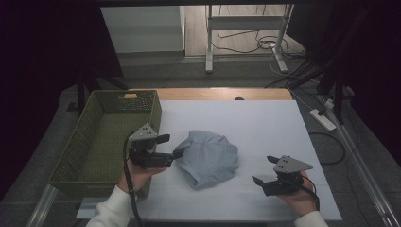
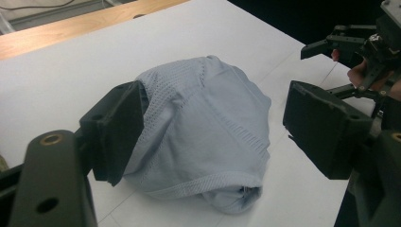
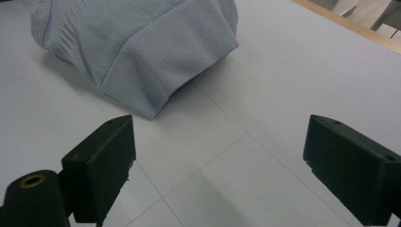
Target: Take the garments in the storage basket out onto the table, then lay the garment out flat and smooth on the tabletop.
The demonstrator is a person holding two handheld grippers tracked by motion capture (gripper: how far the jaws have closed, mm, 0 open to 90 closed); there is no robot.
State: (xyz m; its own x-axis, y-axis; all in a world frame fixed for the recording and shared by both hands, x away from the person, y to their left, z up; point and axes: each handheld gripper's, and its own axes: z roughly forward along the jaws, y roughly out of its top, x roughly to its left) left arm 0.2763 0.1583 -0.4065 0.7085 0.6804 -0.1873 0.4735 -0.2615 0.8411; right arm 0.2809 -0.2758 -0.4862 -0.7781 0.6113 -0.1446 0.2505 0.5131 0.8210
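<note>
Grey-blue knit garment point(image 1: 208, 158) without legible label, left tongs point(image 1: 171, 146) released beside it, right tongs point(image 1: 266, 170) released

A pale blue-grey knitted garment point(image 1: 208, 158) lies bunched in a rounded, dome-like heap on the white tabletop point(image 1: 265, 127), about midway between the left and right edges and slightly toward the near side. Its fabric is finely ribbed, with a mesh-like patterned area on top and a wide ribbed hem band folded along its lower edge. It rests loosely crumpled, not spread flat.
</note>
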